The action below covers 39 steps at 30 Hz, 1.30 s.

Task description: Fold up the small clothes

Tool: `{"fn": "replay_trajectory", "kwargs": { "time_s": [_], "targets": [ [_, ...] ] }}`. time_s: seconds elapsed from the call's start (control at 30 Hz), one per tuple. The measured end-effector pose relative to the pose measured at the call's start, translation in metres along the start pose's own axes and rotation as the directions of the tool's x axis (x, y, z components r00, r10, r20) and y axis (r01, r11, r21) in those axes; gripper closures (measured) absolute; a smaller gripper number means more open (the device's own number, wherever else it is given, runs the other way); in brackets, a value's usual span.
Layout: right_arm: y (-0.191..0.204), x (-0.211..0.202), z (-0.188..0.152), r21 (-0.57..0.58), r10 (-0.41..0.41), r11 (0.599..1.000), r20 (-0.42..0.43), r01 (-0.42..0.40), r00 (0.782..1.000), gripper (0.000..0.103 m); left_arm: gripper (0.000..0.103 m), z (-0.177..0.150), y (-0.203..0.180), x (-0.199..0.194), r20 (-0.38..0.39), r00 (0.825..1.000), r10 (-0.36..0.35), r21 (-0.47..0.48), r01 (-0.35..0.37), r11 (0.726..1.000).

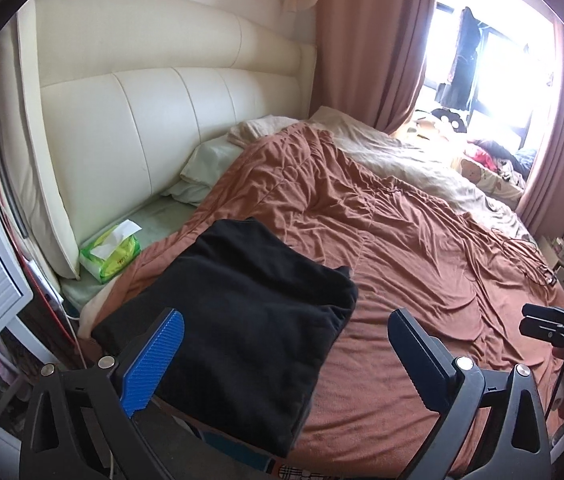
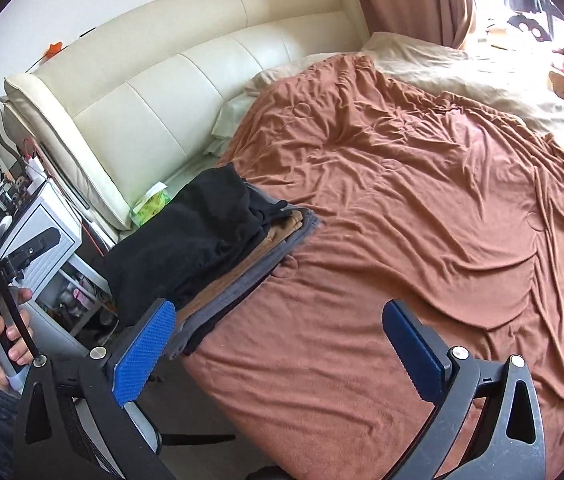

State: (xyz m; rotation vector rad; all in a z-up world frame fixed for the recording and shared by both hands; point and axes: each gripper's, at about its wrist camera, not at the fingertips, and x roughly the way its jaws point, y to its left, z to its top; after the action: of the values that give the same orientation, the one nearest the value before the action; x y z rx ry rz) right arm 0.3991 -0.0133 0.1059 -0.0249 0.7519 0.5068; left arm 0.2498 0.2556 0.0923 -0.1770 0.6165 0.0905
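We are looking down over the bed with its rumpled rust-brown quilted cover, and both tools hang above its near edge with nothing in them. Our left hand-held gripper is spread wide, blue pads apart, poised over the folded black garment without touching it as far as we can tell. Our right hand-held gripper is likewise released, jaws wide, over bare cover just beside the pile. And what a pile: from the right wrist view the black garment tops a neat stack of folded clothes, with brown and grey layers showing beneath it, sitting at the near left corner of the bed, close to the edge. Behind it, by the cream padded headboard, lies a green tissue pack, well clear of the work. We judge the folding well advanced, perhaps finished: several pieces are already squared and stacked, and the top one looks done, though its right edge bulges a little. We see no loose small clothes waiting on the brown cover; there is some jumble at the far side by the bright window, too blurred to call laundry. What is left, if anything, would be fetching a fresh piece, or tidying that top fold.
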Motion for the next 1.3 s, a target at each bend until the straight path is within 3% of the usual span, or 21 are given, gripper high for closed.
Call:
{"fn": "replay_trajectory", "kwargs": {
  "time_s": [0.27, 0.7, 1.13, 1.3],
  "targets": [
    [-0.009, -0.068, -0.042, 0.004, -0.049, 0.999, 0.051, 0.049, 0.997, 0.0, 0.0, -0.036, -0.04, -0.049, 0.062, 0.997, -0.043, 0.028, 0.041, 0.999],
    [-0.004, -0.176, -0.134, 0.026, -0.144, 0.99, 0.165, 0.142, 0.976, 0.0, 0.0, -0.101, -0.098, -0.122, 0.113, 0.988, -0.108, 0.089, 0.098, 0.991],
    [0.01, -0.265, -0.232, 0.044, -0.244, 0.969, 0.281, 0.242, 0.928, 0.0, 0.0, -0.163, -0.152, -0.197, 0.214, 0.96, -0.181, 0.192, 0.14, 0.971],
    [0.011, -0.281, -0.269, 0.056, -0.272, 0.962, 0.318, 0.268, 0.908, 0.0, 0.0, -0.19, -0.167, -0.22, 0.269, 0.947, -0.175, 0.228, 0.114, 0.967]
  ]
}}
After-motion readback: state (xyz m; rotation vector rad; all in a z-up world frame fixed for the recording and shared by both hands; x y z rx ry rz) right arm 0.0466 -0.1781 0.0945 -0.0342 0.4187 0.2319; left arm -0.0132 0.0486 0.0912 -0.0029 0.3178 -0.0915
